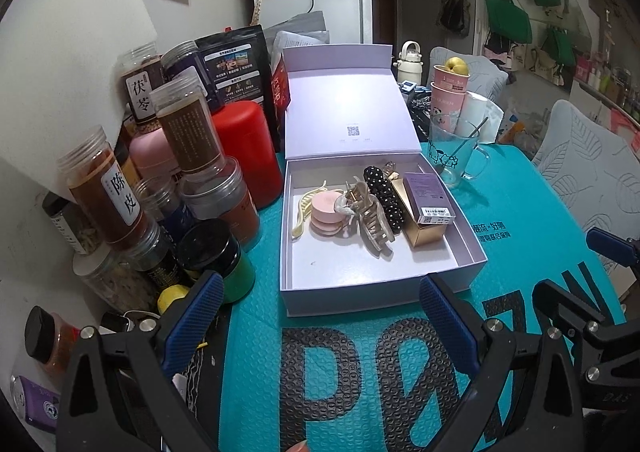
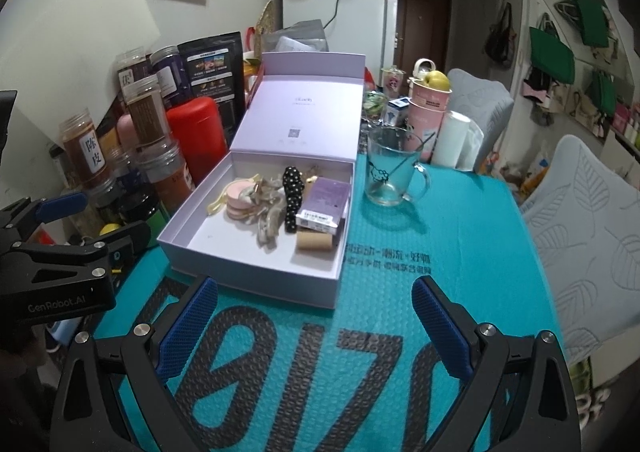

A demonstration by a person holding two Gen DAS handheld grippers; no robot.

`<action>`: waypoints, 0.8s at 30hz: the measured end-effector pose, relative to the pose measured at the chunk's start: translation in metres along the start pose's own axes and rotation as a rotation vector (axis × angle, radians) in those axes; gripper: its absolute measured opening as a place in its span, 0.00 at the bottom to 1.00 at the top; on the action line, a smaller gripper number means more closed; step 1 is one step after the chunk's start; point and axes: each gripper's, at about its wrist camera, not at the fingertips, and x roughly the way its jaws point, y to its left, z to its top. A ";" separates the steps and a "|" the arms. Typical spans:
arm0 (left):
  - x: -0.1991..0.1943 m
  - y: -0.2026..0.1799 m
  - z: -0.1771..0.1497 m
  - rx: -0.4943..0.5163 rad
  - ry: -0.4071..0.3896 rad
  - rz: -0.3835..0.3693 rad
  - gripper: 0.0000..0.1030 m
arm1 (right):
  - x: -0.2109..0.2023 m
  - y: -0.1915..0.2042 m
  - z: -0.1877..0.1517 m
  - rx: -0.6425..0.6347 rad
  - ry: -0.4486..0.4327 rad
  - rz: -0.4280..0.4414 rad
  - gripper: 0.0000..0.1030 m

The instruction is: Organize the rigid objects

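An open lilac box (image 1: 384, 286) (image 2: 248, 276) with its lid up sits on the teal mat. Inside lie a cream hair clip (image 1: 304, 208), a pink round compact (image 1: 326, 210) (image 2: 239, 196), a beige claw clip (image 1: 374, 224) (image 2: 266, 226), a black studded clip (image 1: 384, 196) (image 2: 292, 196), a gold box (image 1: 424, 230) (image 2: 316, 241) and a purple box (image 1: 430, 198) (image 2: 325, 202). My left gripper (image 1: 320, 332) is open and empty in front of the box. My right gripper (image 2: 314, 326) is open and empty, near the box's front right corner.
Jars and a red canister (image 1: 244, 156) (image 2: 198, 138) crowd the left side of the box. A glass mug with a spoon (image 1: 454, 154) (image 2: 390, 172) and pink cups (image 1: 450, 92) (image 2: 428, 108) stand to the right. Padded chairs (image 2: 584, 220) border the table's right edge.
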 end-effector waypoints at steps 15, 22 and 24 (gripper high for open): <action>0.006 -0.004 0.006 0.007 0.001 -0.021 0.97 | 0.004 -0.004 0.004 -0.004 0.008 -0.009 0.96; 0.008 -0.006 0.006 0.004 0.007 -0.025 0.97 | 0.004 -0.007 0.006 0.001 0.007 -0.014 0.96; 0.008 -0.006 0.006 0.003 0.009 -0.023 0.97 | 0.004 -0.007 0.006 -0.002 0.005 -0.014 0.96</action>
